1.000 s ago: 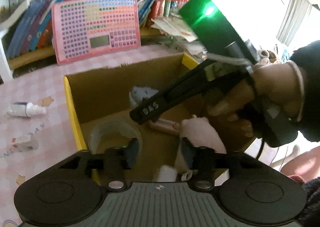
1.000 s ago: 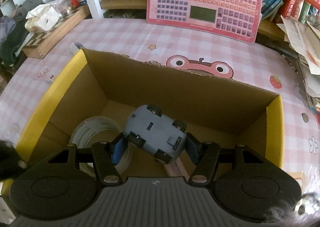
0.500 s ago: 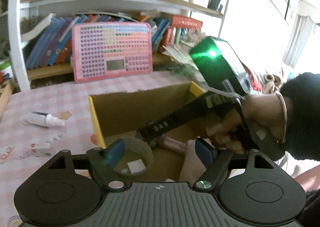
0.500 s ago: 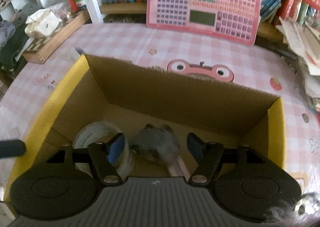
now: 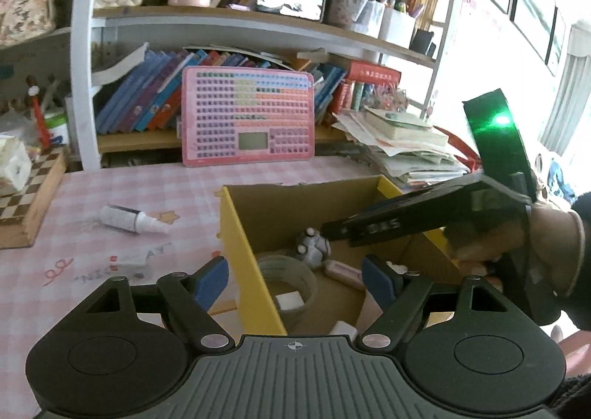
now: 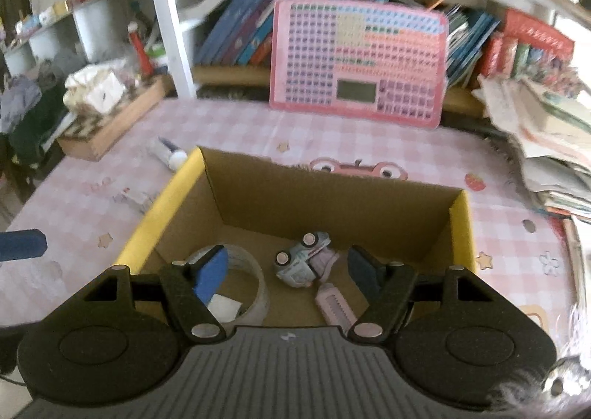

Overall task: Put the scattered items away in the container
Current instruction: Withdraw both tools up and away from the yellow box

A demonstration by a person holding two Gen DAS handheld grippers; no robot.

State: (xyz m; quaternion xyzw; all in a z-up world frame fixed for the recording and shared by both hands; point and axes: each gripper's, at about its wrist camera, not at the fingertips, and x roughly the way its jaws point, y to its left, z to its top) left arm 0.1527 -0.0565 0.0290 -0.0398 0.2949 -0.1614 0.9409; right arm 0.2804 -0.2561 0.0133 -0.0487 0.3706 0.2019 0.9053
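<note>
A cardboard box with yellow outer walls stands on the pink checked table. On its floor lie a grey-blue toy car on its side, a clear tape roll and a pink comb-like piece. My right gripper hovers over the box. Its jaws are opening and nothing is between them. My left gripper is open and empty above the box's left wall. A small white bottle and a small packet lie on the table left of the box.
A pink button board leans on the bookshelf behind the table. A chessboard box sits at the far left and a heap of papers at the right. A gloved hand holds the right gripper beside the box.
My right gripper has let go of the toy car, which now lies on the box floor. Both grippers have risen and drawn back, and their jaws stand wider.
</note>
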